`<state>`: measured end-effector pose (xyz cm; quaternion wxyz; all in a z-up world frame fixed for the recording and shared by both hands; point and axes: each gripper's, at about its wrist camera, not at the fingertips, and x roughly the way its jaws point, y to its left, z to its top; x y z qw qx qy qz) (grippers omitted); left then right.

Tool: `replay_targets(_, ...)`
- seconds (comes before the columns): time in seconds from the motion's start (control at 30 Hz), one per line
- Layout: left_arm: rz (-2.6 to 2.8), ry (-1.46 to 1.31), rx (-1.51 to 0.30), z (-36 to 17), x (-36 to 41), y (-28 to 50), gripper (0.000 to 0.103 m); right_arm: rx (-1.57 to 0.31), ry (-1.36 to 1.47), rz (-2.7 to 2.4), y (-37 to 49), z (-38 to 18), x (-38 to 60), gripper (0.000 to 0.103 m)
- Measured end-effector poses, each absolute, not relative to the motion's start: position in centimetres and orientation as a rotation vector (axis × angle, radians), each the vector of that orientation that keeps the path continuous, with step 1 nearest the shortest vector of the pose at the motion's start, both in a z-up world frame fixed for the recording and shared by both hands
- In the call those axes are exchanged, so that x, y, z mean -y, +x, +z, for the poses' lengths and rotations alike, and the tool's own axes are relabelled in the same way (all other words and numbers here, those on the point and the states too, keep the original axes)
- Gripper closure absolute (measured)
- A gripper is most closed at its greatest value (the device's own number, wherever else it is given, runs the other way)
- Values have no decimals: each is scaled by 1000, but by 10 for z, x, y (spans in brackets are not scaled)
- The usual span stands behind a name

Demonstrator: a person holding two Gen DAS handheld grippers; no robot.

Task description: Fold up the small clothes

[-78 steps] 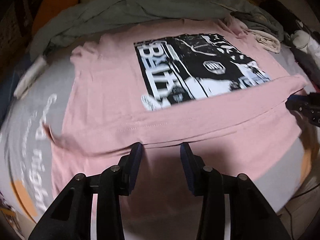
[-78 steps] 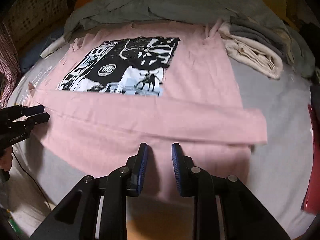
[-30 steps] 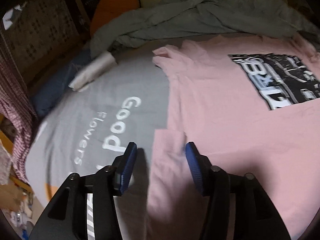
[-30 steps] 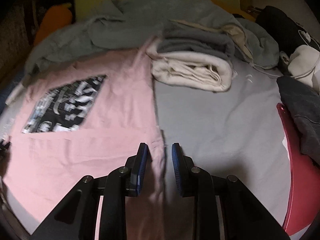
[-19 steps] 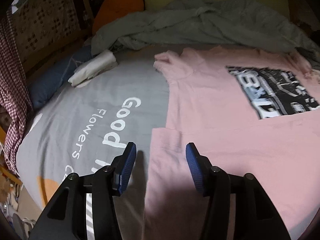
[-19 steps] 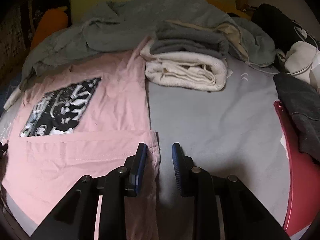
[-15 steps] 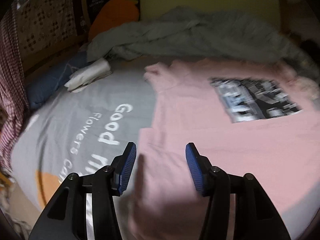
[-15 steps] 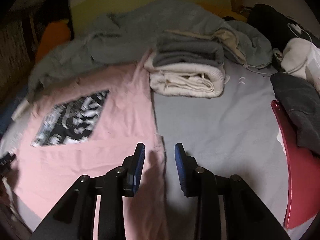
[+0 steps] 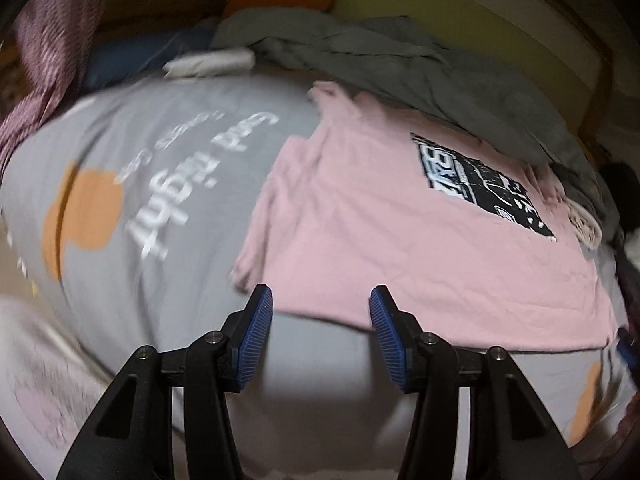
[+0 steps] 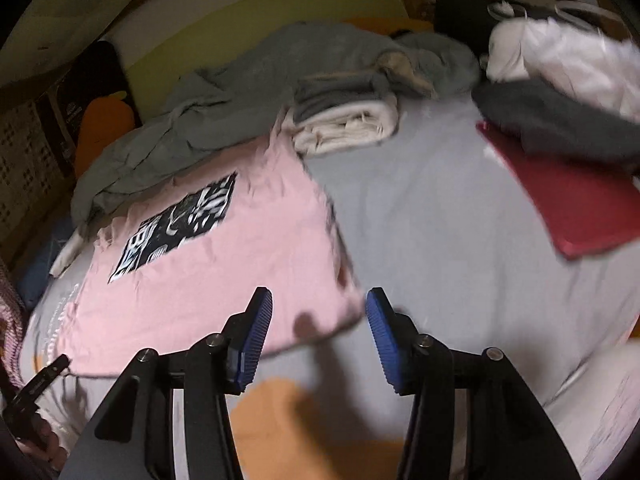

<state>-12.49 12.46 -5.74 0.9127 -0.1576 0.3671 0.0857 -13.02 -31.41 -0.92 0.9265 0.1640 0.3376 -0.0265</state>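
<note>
A pink T-shirt point(image 9: 400, 240) with a black-and-white print lies flat on the grey bed cover point(image 9: 168, 208), its lower part folded up. My left gripper point(image 9: 320, 320) hovers open just short of the shirt's near left edge, with nothing between its pads. In the right wrist view the same pink T-shirt point(image 10: 224, 280) lies at left. My right gripper point(image 10: 318, 320) is over the shirt's near right corner; its jaws are opening and the pads press on nothing. The left gripper point(image 10: 44, 376) shows at lower left, held by a hand point(image 10: 40, 444).
A rumpled grey garment point(image 10: 248, 92) lies behind the shirt. A folded cream and grey stack point(image 10: 348, 120) sits beside the collar. At right are a red flat item point(image 10: 568, 200), dark grey cloth point(image 10: 560, 124) and white cloth point(image 10: 560, 56). Checked fabric point(image 9: 44, 64) hangs at left.
Both grippers have drawn back from the shirt's side edges toward its near edge, and both views have rolled. The right gripper's jaws now stand much wider. The shirt lies still.
</note>
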Motion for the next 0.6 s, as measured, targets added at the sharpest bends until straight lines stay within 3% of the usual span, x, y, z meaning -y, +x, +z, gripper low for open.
replay_targets(0.13,199,-369,-782,-63,-128,-131,45,-764,411,-19,-122,-24,320,52)
replay_targets(0.4,202,-445,-788,-66,-152,-117,48,-827,698,109,-100,-44,353,47)
replay_targets(0.47,229,-443,-768,-63,-158,-116,70,-855,750,129,-93,-44,360,47)
replay_targets(0.5,233,-429,-746,-62,-160,-116,85,-854,773,137,-91,-43,363,50)
replay_targets(0.53,223,-415,-736,-61,-161,-116,94,-851,781,135,-89,-43,364,67)
replay_targets(0.57,209,-422,-737,-61,-162,-115,96,-859,767,123,-88,-44,364,96)
replay_targets(0.6,208,-430,-730,-60,-162,-117,97,-873,746,109,-85,-46,362,100)
